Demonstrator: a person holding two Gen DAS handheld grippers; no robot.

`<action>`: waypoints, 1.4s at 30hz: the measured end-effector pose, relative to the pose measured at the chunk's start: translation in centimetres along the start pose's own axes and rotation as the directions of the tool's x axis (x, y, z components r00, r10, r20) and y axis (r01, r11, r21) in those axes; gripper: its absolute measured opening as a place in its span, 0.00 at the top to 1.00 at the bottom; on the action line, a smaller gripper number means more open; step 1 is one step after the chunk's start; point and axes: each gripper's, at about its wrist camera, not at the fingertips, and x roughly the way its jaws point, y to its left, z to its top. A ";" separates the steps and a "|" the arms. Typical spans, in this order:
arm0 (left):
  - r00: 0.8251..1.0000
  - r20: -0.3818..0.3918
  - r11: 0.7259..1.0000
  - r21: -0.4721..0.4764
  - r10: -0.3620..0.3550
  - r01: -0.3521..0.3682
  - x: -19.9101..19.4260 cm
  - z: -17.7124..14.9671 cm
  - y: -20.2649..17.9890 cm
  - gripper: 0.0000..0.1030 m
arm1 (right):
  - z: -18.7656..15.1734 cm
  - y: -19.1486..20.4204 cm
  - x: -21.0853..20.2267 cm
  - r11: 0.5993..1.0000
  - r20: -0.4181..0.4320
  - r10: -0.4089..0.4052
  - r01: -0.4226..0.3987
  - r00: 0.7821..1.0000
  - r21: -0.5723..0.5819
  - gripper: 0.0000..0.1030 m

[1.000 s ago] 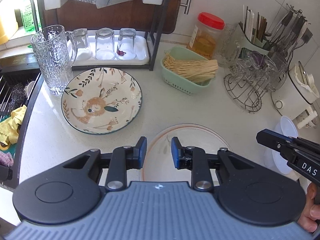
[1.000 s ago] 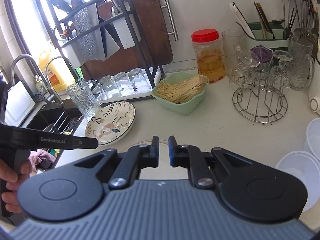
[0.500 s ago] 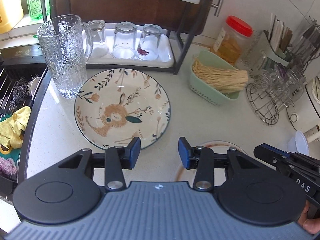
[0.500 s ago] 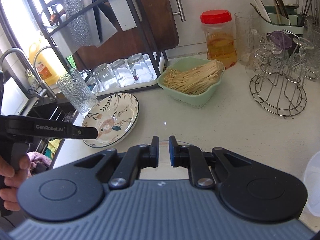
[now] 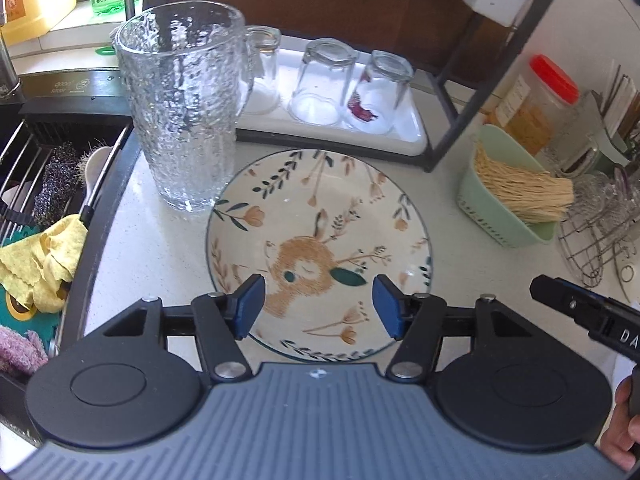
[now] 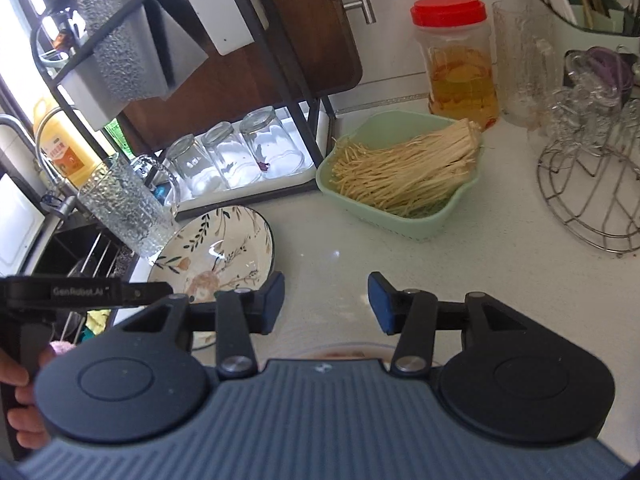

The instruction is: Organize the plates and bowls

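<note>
Early stage: rabbit-pattern plate lies on tabletop beside glass pitcher, ungrasped. Left gripper fingers spreading above its near rim; right gripper fingers spreading, empty. Stacking remains.

We tilt our left gripper steeply down, its jaws opening with nothing pressed between the pads. Our right gripper slants down too, jaws opening, nothing clasped. A hand grips each handle.

Sunlit white countertop beneath tiled wall, black rack.
</note>
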 end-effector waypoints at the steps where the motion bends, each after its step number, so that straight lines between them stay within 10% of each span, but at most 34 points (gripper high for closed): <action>1: 1.000 0.012 1.000 0.006 0.011 -0.011 0.1 0.2 0.4 0.37 | 0.2 0.1 0.7 1.000 -0.012 0.011 -0.011 1.000 0.000 0.52; 22: 0.993 -0.040 0.992 -0.047 0.114 -0.116 6.7 2.5 4.4 0.57 | 1.4 3.6 12.2 0.992 -0.195 0.118 -0.125 0.974 -0.022 0.80; 42: 0.999 -0.035 0.993 -0.118 -0.005 0.000 4.4 2.8 5.3 0.61 | 1.7 2.5 10.0 0.989 -0.189 0.142 -0.132 0.972 0.063 0.79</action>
